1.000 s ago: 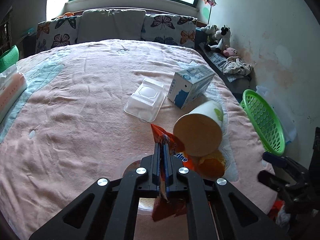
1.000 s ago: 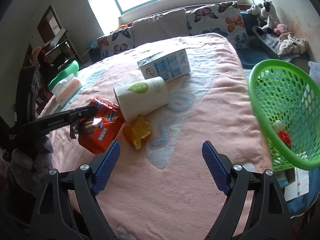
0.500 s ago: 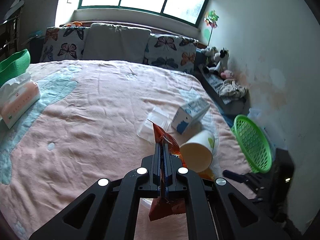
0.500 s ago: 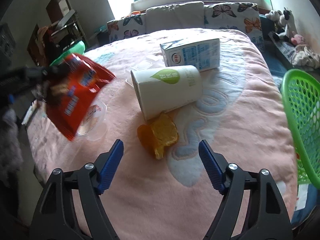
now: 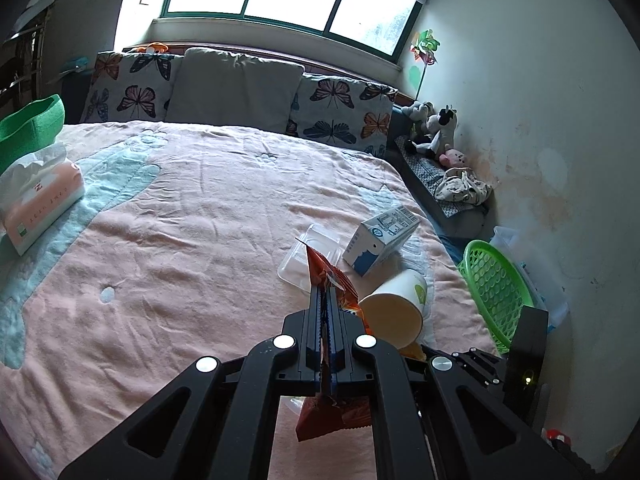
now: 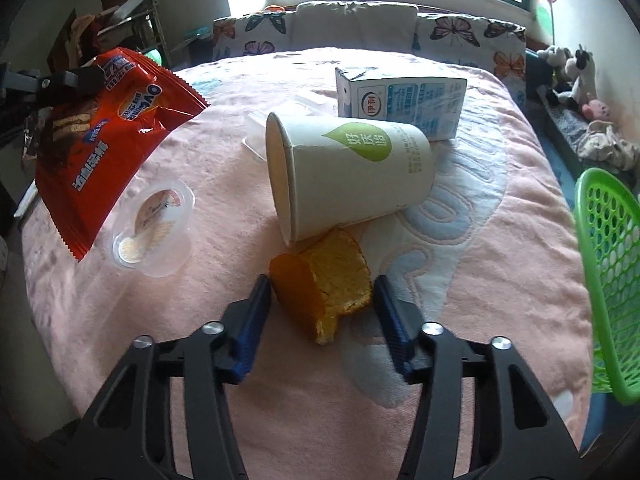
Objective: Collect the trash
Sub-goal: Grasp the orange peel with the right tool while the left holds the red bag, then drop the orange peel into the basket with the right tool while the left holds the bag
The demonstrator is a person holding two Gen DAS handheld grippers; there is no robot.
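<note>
Wrapper (image 6: 108,136) pinched flat in the left gripper (image 5: 326,312), hoisted clear of the bed (image 5: 192,240) for carrying. Right gripper (image 6: 322,304) sits low, fingers (image 6: 256,304) spread either side of the orange peel (image 6: 320,284), lined up to close. Green basket (image 6: 608,264) waits by the bed's edge.

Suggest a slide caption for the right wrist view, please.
Open right gripper straddles orange peel beside tipped paper cup.

Red wrapper (image 6: 108,140), orange peel (image 6: 320,284) (butterfly-print pillows (image 5: 132,92)).
</note>
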